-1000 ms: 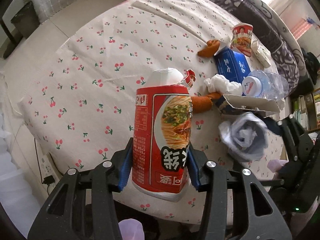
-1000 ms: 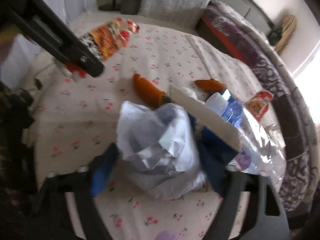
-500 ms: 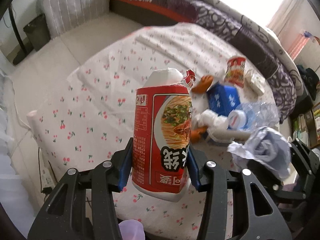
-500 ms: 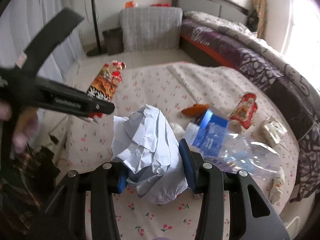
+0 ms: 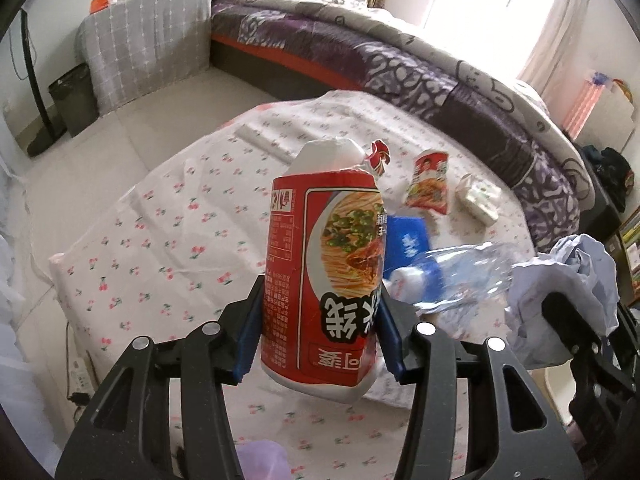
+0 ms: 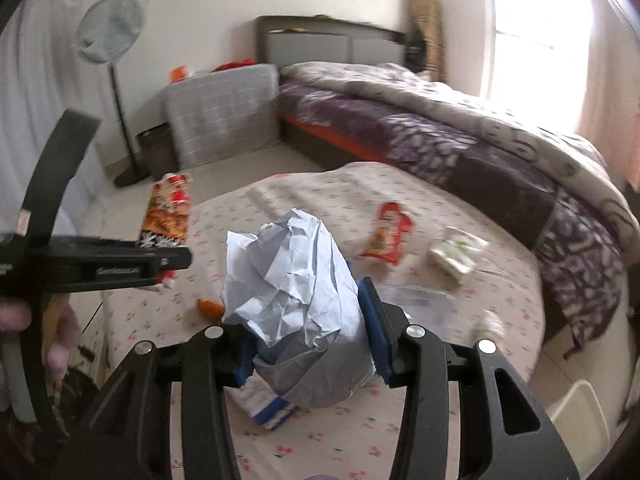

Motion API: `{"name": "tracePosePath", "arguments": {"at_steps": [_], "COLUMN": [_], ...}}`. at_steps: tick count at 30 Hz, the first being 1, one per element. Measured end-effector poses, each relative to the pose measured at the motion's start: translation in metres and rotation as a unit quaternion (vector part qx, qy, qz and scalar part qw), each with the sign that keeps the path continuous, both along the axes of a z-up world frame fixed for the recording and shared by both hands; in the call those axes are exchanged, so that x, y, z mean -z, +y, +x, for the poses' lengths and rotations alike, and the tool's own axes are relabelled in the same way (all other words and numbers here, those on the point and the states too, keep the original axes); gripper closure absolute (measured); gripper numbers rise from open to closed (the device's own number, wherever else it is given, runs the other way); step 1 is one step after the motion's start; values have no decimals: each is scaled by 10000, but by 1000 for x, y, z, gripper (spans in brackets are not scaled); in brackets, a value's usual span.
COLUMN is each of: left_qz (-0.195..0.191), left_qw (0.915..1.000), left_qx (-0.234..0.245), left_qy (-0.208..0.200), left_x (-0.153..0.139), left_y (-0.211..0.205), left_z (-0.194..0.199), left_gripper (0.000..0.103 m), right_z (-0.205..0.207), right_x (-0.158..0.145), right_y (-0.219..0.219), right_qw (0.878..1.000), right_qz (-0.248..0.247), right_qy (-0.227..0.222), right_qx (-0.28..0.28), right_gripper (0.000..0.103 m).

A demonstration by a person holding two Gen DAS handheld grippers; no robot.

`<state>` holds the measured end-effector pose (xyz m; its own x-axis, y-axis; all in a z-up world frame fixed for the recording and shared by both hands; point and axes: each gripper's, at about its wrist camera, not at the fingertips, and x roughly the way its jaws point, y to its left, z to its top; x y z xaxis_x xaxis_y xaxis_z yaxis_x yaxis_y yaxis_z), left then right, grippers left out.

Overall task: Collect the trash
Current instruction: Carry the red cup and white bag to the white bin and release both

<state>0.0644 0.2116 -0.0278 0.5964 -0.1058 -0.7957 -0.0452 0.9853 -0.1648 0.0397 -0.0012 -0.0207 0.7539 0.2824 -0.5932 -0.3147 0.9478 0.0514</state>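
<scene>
My left gripper (image 5: 320, 332) is shut on a red noodle packet (image 5: 324, 280), held upright above the cherry-print tablecloth (image 5: 160, 248). The packet also shows in the right wrist view (image 6: 166, 216). My right gripper (image 6: 310, 344) is shut on a crumpled white-and-grey paper ball (image 6: 296, 304), also seen at the right edge of the left wrist view (image 5: 568, 292). Left on the table: a red snack packet (image 5: 430, 182), a blue box (image 5: 408, 244), a clear plastic bottle (image 5: 452, 280), a small white pack (image 5: 478, 196) and an orange scrap (image 6: 210, 307).
A bed with a purple patterned quilt (image 5: 440, 80) runs behind the table. A grey checked cushion (image 5: 148, 48), a dark bin (image 5: 74, 100) and a standing fan (image 6: 110, 32) stand on the tiled floor at the left. A white container (image 6: 580, 412) sits at lower right.
Both grippers have risen and pulled back from the table with their loads; the table and its trash now look smaller and farther, and more of the bedroom shows.
</scene>
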Motion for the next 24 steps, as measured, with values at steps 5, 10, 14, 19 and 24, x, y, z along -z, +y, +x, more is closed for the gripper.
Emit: {"name": "tracePosePath", "arguments": {"at_steps": [5, 10, 14, 19, 24], "left_qz": [-118, -206, -236, -258, -201], "left_qw": [9998, 9994, 9990, 9981, 9968], "left_qx": [41, 160, 300, 506, 719], "left_qy": [-167, -205, -219, -226, -293], "left_x": [-6, -7, -5, -3, 0], "left_y": [-22, -48, -70, -96, -121], "left_z": [4, 10, 14, 16, 15], "left_gripper": [55, 55, 55, 54, 54], "right_z": [-4, -4, -6, -12, -21], "right_x": [-3, -3, -2, 1, 2], "right_y": [-35, -77, -109, -149, -179], "right_qw": [9986, 9928, 9855, 9738, 9628], "right_qz": [84, 183, 270, 304, 372], "right_qy": [-25, 66, 134, 185, 254], "right_qx": [524, 1183, 1669, 2246, 2663], "right_gripper": [58, 57, 57, 57, 57]}}
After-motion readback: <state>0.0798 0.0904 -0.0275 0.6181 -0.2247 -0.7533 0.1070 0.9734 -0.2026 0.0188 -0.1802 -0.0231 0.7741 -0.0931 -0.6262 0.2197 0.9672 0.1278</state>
